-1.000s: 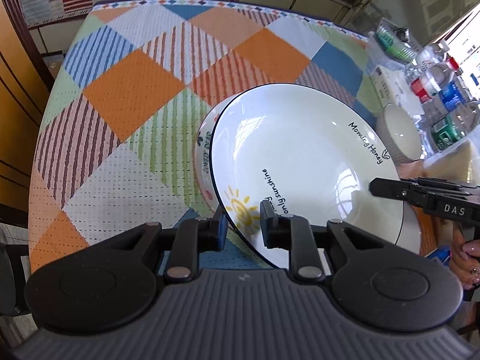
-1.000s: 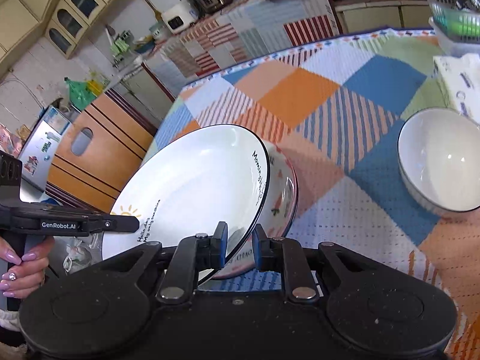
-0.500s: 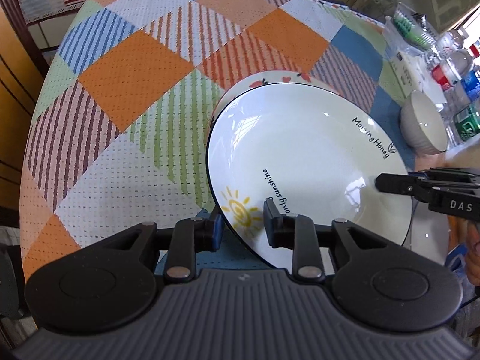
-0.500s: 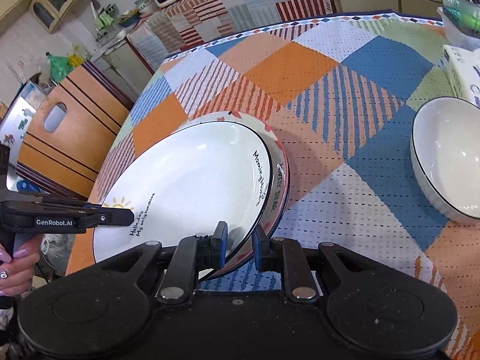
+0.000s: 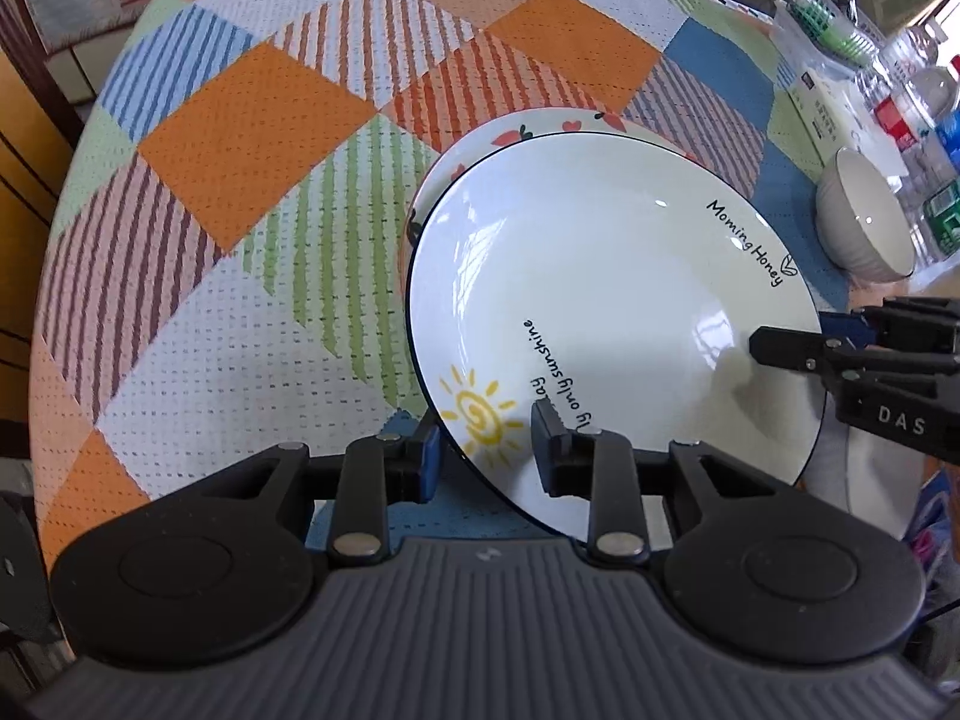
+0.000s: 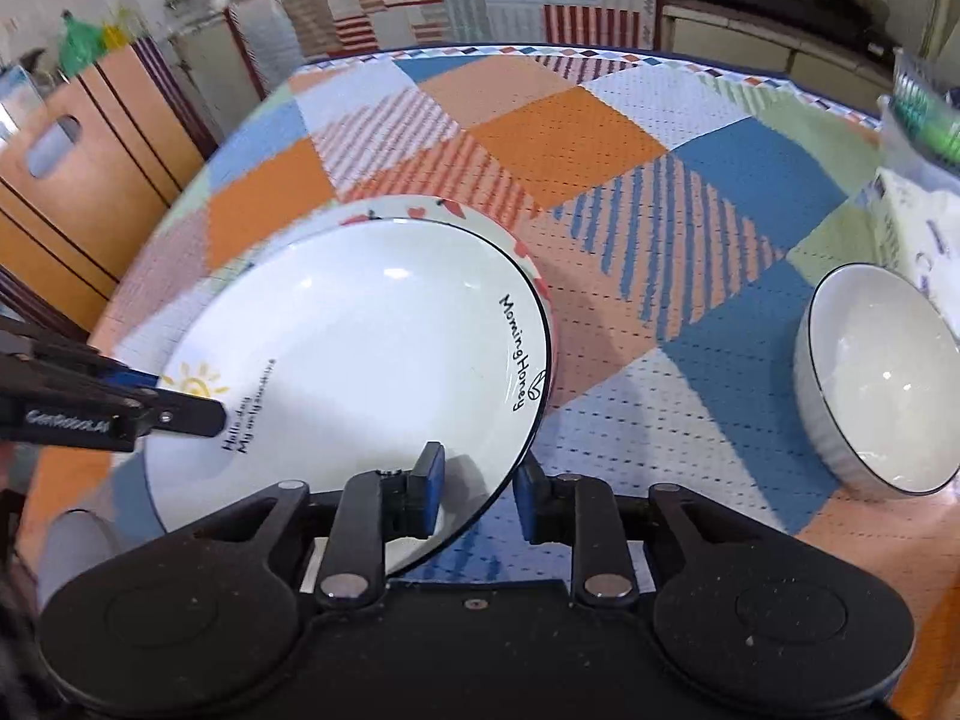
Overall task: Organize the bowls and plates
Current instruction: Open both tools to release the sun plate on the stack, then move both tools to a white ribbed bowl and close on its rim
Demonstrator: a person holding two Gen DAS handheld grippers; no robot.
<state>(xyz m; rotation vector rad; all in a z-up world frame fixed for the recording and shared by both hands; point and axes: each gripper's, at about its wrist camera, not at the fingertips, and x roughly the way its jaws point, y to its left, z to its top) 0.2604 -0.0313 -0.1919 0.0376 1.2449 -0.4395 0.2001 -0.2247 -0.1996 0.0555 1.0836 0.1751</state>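
plate (image 5: 600, 300) over patterned plate (image 5: 516, 126), mostly hidden

left gripper (image 5: 485, 456): black body, ribbed grey housing at lower frame, two round black hubs, silver pivot screws, blue pads on fingers (image 5: 429, 461) | right gripper (image 6: 477, 495): black speckled body, same hubs and screws, blue pads | markings: "DAS" at right edge of left view, "GenRobot.AI" at left edge of right view
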